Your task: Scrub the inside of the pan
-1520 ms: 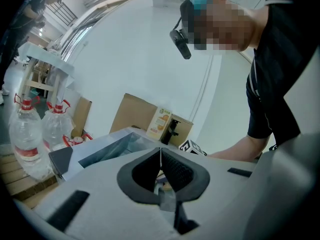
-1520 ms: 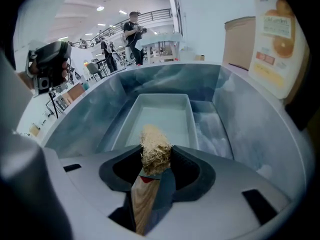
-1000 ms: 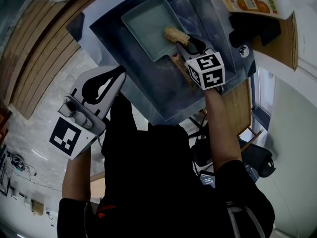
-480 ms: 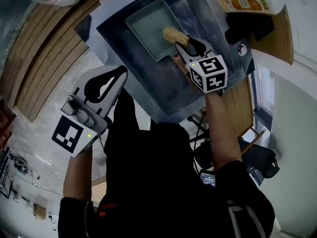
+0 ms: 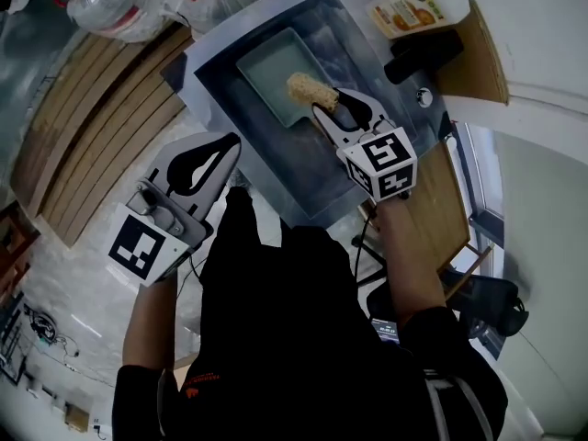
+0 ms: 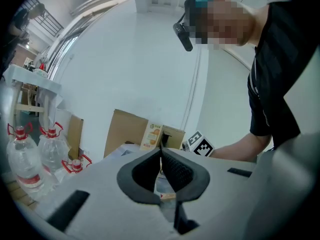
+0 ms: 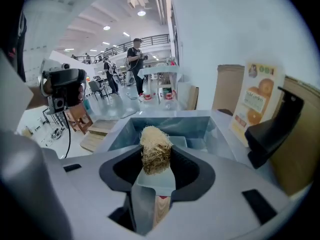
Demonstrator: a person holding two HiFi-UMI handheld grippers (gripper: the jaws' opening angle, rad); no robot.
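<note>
A pale green rectangular pan (image 5: 268, 65) lies in the steel sink (image 5: 317, 186), with its wooden handle toward me. My right gripper (image 5: 329, 102) is shut on a tan fibrous scrubber (image 5: 302, 90), which hangs over the pan's near end by the handle. In the right gripper view the scrubber (image 7: 155, 145) sticks up between the jaws of that gripper (image 7: 156, 159), with the pan (image 7: 156, 180) below. My left gripper (image 5: 226, 145) is held off the sink's left side, shut with nothing in it. Its fingertips (image 6: 161, 153) meet in the left gripper view.
An orange juice carton (image 5: 407, 10) and a black fixture (image 5: 424, 53) stand beyond the sink on the right. Water bottles (image 5: 115, 9) in plastic wrap lie at the upper left, above wooden boards (image 5: 83, 131). A cardboard box (image 6: 125, 131) stands behind the sink.
The right gripper has carried the scrubber a little further in over the pan's near end. My head view has shifted. The left gripper stays shut beside the sink.
</note>
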